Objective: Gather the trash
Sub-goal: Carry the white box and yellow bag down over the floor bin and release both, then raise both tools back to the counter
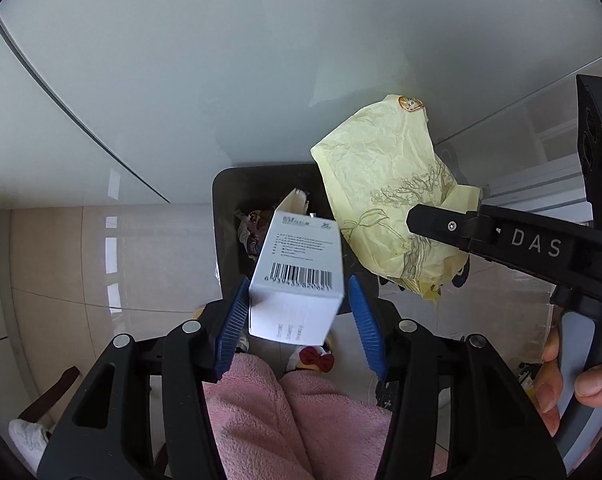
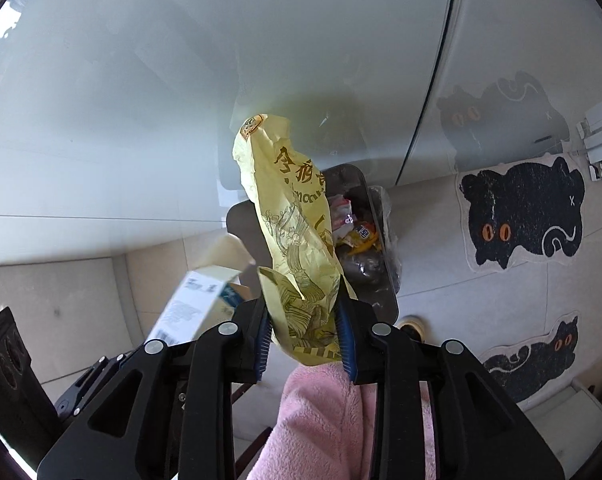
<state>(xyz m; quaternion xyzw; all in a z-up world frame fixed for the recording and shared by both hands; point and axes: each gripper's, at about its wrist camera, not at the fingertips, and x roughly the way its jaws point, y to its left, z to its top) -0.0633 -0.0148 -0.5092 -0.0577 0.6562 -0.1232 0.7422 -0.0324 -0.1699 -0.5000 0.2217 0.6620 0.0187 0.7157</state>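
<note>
While both items are held above the black trash bin (image 1: 229, 200), the left claw (image 1: 299, 312) is seen spread wide, its right pad clear of the white carton (image 1: 297, 276), which appears released. The right claw (image 2: 303, 332) is clamped on the yellow paper bag (image 2: 297, 240) at its lower end. The bag is judged light, soft and crushable; the carton light, stiff and best gripped across its flat sides.

White box (image 1: 297, 276) between blue pads (image 1: 233, 320)
</note>
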